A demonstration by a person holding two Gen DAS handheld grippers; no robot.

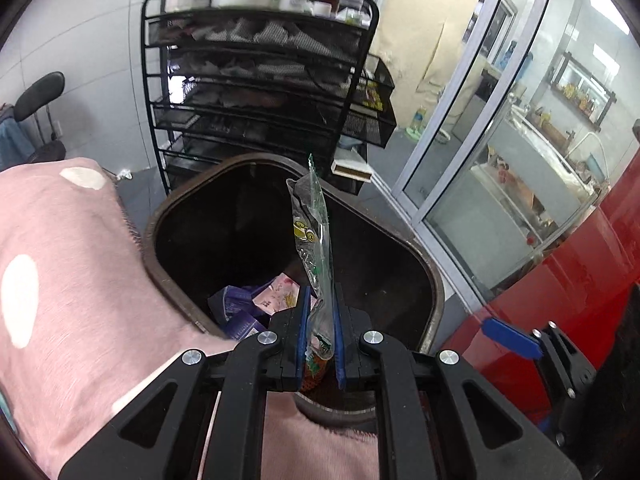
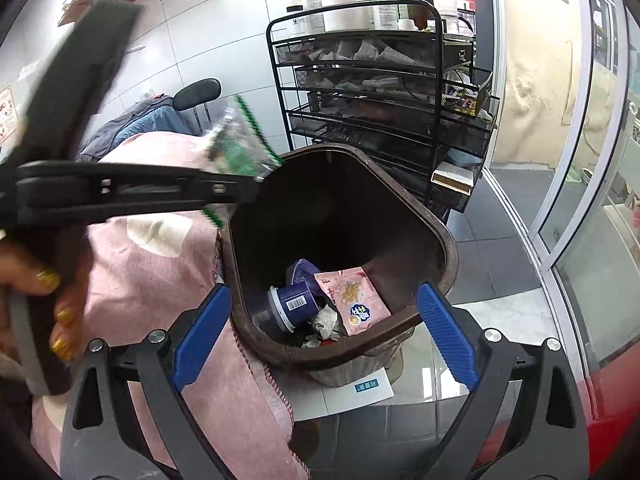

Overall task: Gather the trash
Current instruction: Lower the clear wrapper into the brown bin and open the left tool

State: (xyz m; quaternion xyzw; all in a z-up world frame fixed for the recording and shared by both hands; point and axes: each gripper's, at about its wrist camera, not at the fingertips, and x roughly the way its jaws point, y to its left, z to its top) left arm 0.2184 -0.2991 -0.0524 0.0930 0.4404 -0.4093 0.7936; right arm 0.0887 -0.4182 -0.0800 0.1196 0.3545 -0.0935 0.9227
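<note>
My left gripper is shut on a clear plastic wrapper with green and yellow print, held upright over the near rim of the dark brown trash bin. The right wrist view shows this gripper from the side with the wrapper at the bin's left rim. The bin holds a pink snack packet, a blue cup and crumpled paper. My right gripper is open and empty, just above the bin's near rim.
A pink cloth with white dots covers the surface left of the bin. A black wire shelf cart with bottles stands behind the bin. Glass doors are on the right, a red surface at lower right.
</note>
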